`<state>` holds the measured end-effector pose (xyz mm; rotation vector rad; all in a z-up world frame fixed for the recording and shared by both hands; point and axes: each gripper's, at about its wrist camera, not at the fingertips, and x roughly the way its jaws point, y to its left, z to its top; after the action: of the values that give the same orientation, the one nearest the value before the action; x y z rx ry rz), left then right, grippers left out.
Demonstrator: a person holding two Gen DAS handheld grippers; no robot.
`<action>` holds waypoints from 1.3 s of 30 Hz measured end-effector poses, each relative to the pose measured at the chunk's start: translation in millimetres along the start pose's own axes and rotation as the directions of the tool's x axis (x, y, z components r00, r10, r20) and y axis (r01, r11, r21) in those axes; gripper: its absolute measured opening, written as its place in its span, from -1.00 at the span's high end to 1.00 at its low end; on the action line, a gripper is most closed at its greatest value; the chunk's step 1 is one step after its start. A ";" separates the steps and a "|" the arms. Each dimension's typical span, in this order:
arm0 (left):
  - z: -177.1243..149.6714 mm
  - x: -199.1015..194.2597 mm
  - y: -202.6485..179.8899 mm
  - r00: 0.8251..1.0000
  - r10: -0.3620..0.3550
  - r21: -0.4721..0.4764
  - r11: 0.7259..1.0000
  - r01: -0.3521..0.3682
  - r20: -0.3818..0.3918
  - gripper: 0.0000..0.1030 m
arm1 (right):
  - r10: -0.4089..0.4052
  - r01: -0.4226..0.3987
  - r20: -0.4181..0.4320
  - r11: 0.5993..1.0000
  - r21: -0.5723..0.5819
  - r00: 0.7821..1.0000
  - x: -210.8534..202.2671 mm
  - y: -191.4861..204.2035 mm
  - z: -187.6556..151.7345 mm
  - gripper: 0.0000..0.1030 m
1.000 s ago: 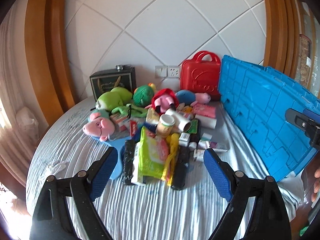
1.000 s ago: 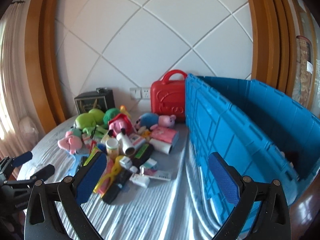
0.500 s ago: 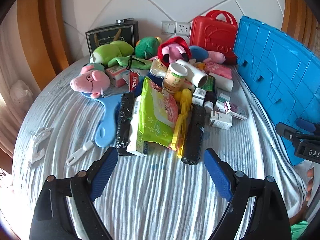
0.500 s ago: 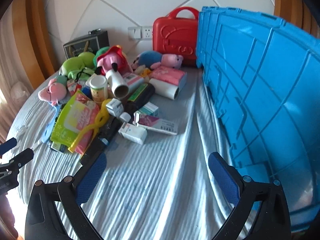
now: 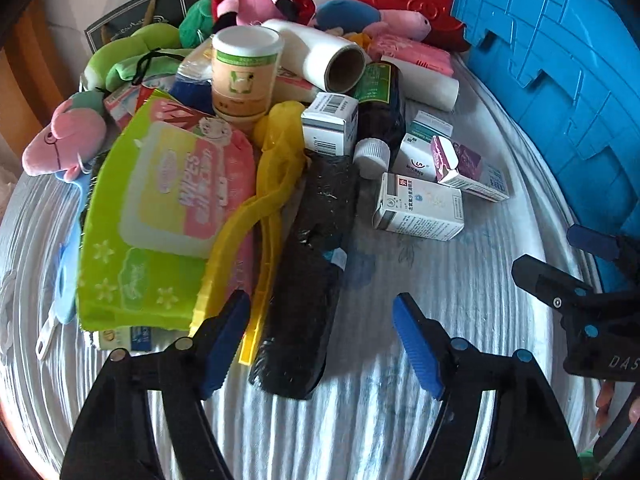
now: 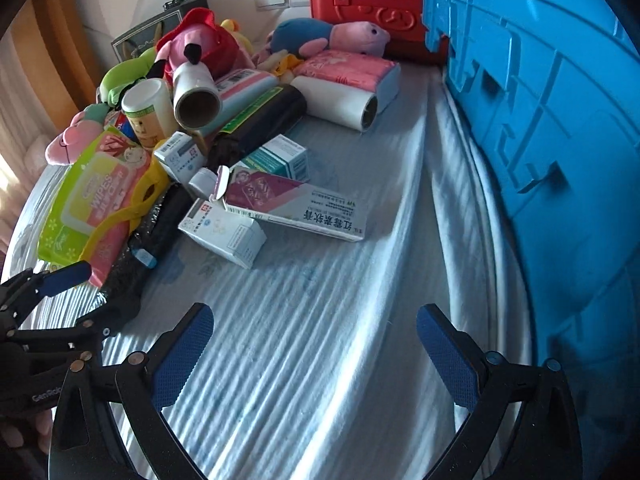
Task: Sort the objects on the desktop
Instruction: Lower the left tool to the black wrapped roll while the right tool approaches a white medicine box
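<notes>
Over black roll (image 5: 308, 280) — left tool (image 5: 320, 344) angled steeply down (jaws closing, unclamped).

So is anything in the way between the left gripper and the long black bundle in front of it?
Nothing visible. The left gripper is open, its fingers having just been closing, with the black bundle's near end between them, not yet pressed. The yellow plastic tongs lie close along the bundle's left side.

Both grippers are dropping toward the pile, the left gripper (image 5: 320, 340) closing its jaws around the black bundle (image 5: 308, 276), not yet touching.
</notes>
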<state>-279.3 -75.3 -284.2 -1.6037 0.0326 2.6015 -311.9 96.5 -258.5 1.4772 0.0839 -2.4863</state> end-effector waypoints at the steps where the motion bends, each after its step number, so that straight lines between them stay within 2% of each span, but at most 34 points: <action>1: 2.6 6.4 -1.3 1.000 0.000 0.000 1.000 0.000 -0.006 -0.34 | 0.011 -0.011 -0.002 1.000 0.001 1.000 5.2 -1.7 1.7 -1.00; 7: 16.5 25.9 -6.4 0.999 0.049 0.045 0.998 -0.049 0.007 -0.32 | 0.093 -0.089 -0.053 0.994 0.068 0.994 38.8 -9.3 6.6 -1.00; 8: 17.6 27.2 -7.6 0.999 0.054 0.051 0.997 -0.054 0.008 -0.33 | 0.085 -0.081 -0.069 0.995 0.063 0.994 44.7 -8.7 6.1 -1.00; 11: 15.3 29.8 -13.1 0.997 0.070 0.086 0.994 -0.072 0.027 -0.44 | 0.026 -0.025 -0.053 1.000 0.007 0.998 46.1 0.3 5.4 -1.00; 13: 12.4 30.7 -15.7 0.994 0.097 0.102 0.990 -0.101 0.043 -0.43 | -0.002 0.001 -0.039 1.000 -0.009 0.999 45.3 4.9 2.8 -1.00; 17: 6.2 26.1 -12.0 0.996 0.081 0.099 0.992 -0.085 0.038 -0.43 | -0.025 0.025 -0.003 0.999 -0.026 1.000 42.0 9.7 -2.4 -1.00; 18: 2.7 23.1 -10.3 0.997 0.068 0.094 0.993 -0.070 0.029 -0.38 | -0.038 0.037 -0.028 0.998 -0.052 0.999 42.6 12.6 -1.3 -1.00; 19: -1.4 18.5 -7.3 0.997 0.065 0.079 0.995 -0.067 0.028 -0.25 | -0.041 0.038 -0.054 0.998 -0.056 0.998 42.0 13.5 0.4 -1.00; 21: -10.4 10.6 0.6 0.998 0.068 0.042 0.997 -0.068 0.013 -0.12 | 0.048 -0.048 -0.043 0.999 0.009 0.998 31.9 8.8 1.1 -0.86; 23: -16.6 5.2 8.1 0.998 0.053 -0.011 0.999 -0.052 0.019 -0.04 | 0.113 -0.113 -0.009 0.993 0.037 0.994 19.7 9.0 4.3 -0.82; 27: -14.6 6.5 11.1 0.999 0.045 -0.034 0.998 -0.044 0.012 0.02 | 0.186 -0.186 0.014 0.982 -0.011 0.982 14.9 25.7 17.4 -0.37; 31: -15.8 -2.8 20.8 1.000 -0.026 -0.045 0.999 0.027 0.009 0.02 | 0.192 -0.189 0.038 0.980 -0.067 0.981 18.4 45.6 26.9 -0.35; 35: -9.6 -5.3 6.4 0.999 -0.047 0.040 0.998 0.047 0.019 0.02 | 0.194 -0.190 0.033 0.977 -0.097 0.980 37.4 47.1 47.2 -0.36; 37: -4.8 2.2 5.3 0.998 -0.057 0.030 0.998 0.057 0.003 0.02 | 0.219 -0.217 0.014 0.972 -0.091 0.976 46.1 48.0 52.0 -0.36; 39: -6.7 7.7 9.7 0.996 -0.086 -0.011 0.996 0.086 -0.024 0.02 | 0.247 -0.247 -0.012 0.964 -0.101 0.969 51.0 49.9 52.3 -0.15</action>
<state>-277.6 -84.9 -294.4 -1.6032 -0.0470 2.5215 -368.0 29.9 -273.7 1.3557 0.0233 -2.2490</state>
